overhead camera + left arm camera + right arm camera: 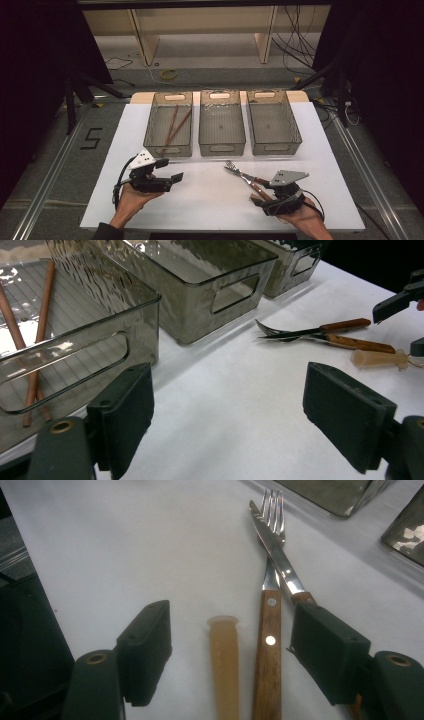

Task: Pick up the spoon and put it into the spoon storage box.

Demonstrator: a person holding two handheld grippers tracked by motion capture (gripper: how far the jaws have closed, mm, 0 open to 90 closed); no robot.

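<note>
A wooden-handled fork (269, 650) and a knife (277, 555) lie crossed on the white table (200, 200), and a pale beige handle-like piece (224, 665) lies beside them. My right gripper (230, 625) is open and low over them. The beige piece and the fork's handle lie between its jaws, untouched, while the knife's handle runs under the right-hand jaw. In the high view this gripper (258, 192) is at the front right, behind the fork (235, 170). My left gripper (227, 390) is open and empty, hovering at the front left (171, 170).
Three translucent grey bins stand in a row at the back: left bin (168, 149), middle bin (222, 146), right bin (276, 146). Two brown chopsticks (175, 127) lie in the left bin. Bare tabletop stretches between my two hands.
</note>
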